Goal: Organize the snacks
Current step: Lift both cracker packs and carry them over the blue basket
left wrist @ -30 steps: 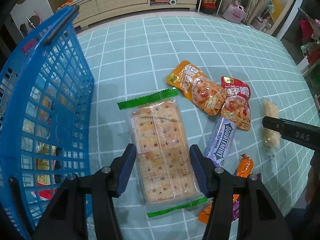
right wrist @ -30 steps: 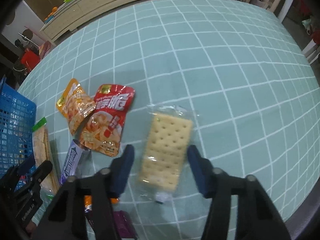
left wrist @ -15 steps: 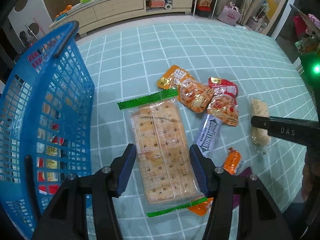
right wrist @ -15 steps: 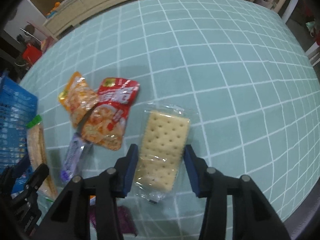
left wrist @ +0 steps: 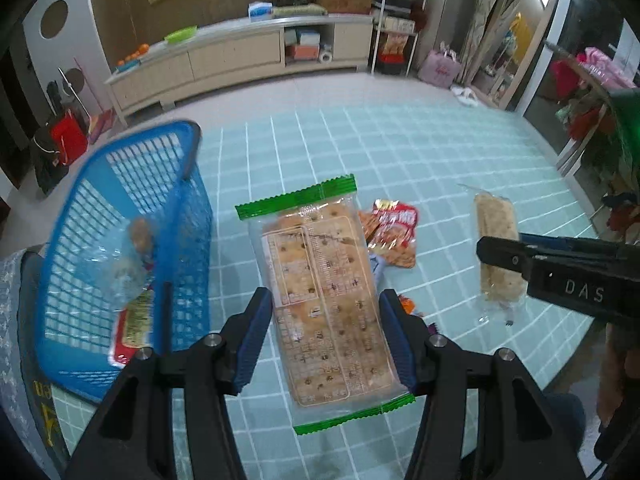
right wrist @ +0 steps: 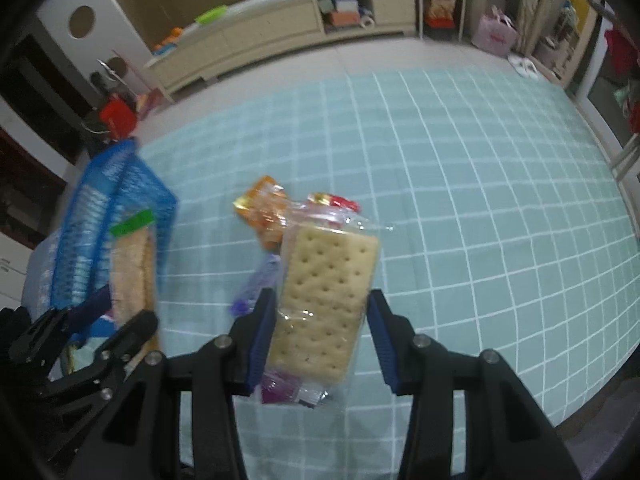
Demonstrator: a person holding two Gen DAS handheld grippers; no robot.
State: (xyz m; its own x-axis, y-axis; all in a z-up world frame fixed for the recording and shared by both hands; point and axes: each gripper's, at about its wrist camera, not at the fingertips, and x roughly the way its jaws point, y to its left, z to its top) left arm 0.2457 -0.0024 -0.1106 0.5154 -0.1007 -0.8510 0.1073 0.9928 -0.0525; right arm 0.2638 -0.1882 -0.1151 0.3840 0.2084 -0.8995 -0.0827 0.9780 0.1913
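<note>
On the teal checked tablecloth (left wrist: 440, 152), the blue plastic mesh basket (left wrist: 132, 216) sits at the left, the place I judge every snack is bound for; a few packets already lie inside, too blurred to name. My left gripper (left wrist: 326, 342) is clamped on the long clear cracker pack with green sealed ends (left wrist: 320, 288), pads pressing its two long edges so the flat sleeve rides level above the cloth, just right of the basket wall. My right gripper (right wrist: 320, 340) grips the smaller clear-wrapped single cracker (right wrist: 326, 296) the same way, by its sides, lifted off the cloth and well right of the basket. Gripping the edges, I think, keeps the brittle biscuits from cracking. Still on the cloth lie the red foil snack pouch (left wrist: 394, 236) and the orange foil pouch (right wrist: 264, 212), both partly covered by what I hold. A purple wrapper (right wrist: 256, 284) below is smeared and half hidden, so I cannot read it.
</note>
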